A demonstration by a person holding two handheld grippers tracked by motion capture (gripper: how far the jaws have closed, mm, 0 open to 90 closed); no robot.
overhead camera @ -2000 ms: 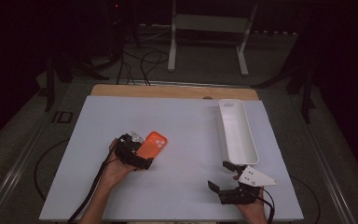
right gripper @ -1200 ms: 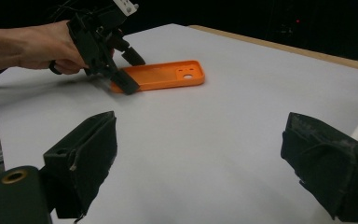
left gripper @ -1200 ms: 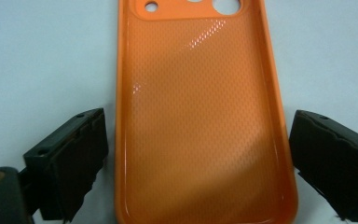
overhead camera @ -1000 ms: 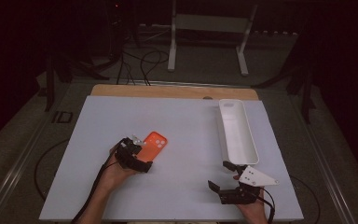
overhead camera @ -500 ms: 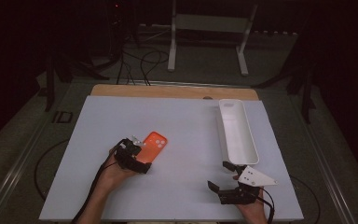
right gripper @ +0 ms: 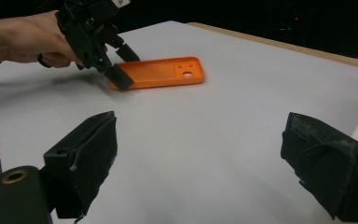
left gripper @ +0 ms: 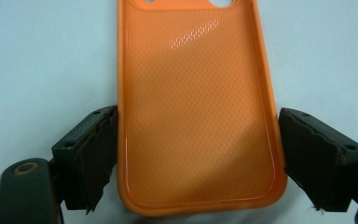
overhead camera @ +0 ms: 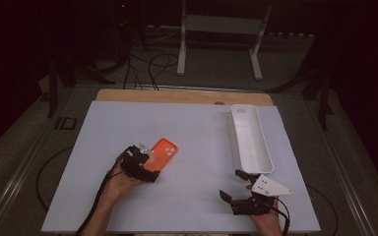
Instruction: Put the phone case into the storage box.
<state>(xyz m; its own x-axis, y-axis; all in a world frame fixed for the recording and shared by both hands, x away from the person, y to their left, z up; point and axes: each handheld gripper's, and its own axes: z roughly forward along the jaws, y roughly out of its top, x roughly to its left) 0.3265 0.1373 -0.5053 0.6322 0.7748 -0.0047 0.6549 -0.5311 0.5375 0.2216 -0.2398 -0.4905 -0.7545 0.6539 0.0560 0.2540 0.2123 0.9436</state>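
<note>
An orange phone case [overhead camera: 165, 150] lies flat on the white table top, inner side up, its camera holes at the far end. My left gripper [overhead camera: 150, 167] straddles its near end. In the left gripper view the case [left gripper: 196, 93] runs up between the jaws, which have just been closing, and both pads [left gripper: 98, 154] touch its long edges. My right gripper [overhead camera: 230, 184] rests near the front edge at the right, open with nothing between its jaws. From the right gripper [right gripper: 198, 158] view the case [right gripper: 163, 72] and the left gripper [right gripper: 127, 67] lie farther off.
A long, empty white tray [overhead camera: 251, 142] lies lengthwise at the right, its near end just beyond my right gripper. A wooden strip [overhead camera: 177, 96] runs along the table's far edge. Cables and a metal stand sit on the dark floor beyond.
The left gripper's jaws have drawn in a little onto the sides of the case. Both hands and the case stay where they were.
</note>
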